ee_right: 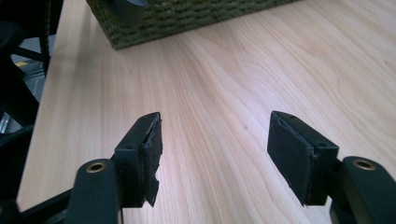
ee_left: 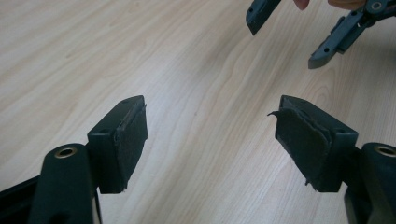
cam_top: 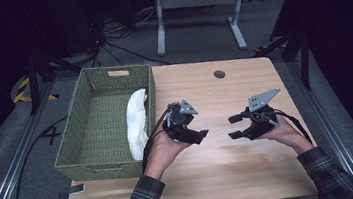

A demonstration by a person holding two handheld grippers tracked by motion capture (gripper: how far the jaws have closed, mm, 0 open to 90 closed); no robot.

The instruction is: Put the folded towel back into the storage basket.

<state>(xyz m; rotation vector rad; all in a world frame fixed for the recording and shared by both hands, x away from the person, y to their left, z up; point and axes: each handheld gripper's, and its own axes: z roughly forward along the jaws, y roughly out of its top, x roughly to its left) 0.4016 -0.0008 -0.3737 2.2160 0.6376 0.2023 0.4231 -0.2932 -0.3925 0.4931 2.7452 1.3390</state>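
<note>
White cloth [cam_top: 137,121] lies inside the green woven basket [cam_top: 76,141], bunched along its right wall, at the left part of the bench [cam_top: 233,173]. Your left claw [cam_top: 195,127] is held over the bare wood just right of the basket, well apart from the cloth, jaws spread with nothing between them; in the left gripper view the left claw [ee_left: 210,140] shows two worn black pads over plain woodgrain, and the tips of your other claw show at top right. Your right claw [cam_top: 234,126] sits to the right of it, near the bench middle, pointing toward the left one, the two near each other but not touching. Its jaws are spread too, nothing between them; the right gripper view has the right claw [ee_right: 215,154] over bare wood with the basket's corner far off at the top. Both hands grip the claw bodies, plaid sleeves coming in from the bottom edge.
</note>
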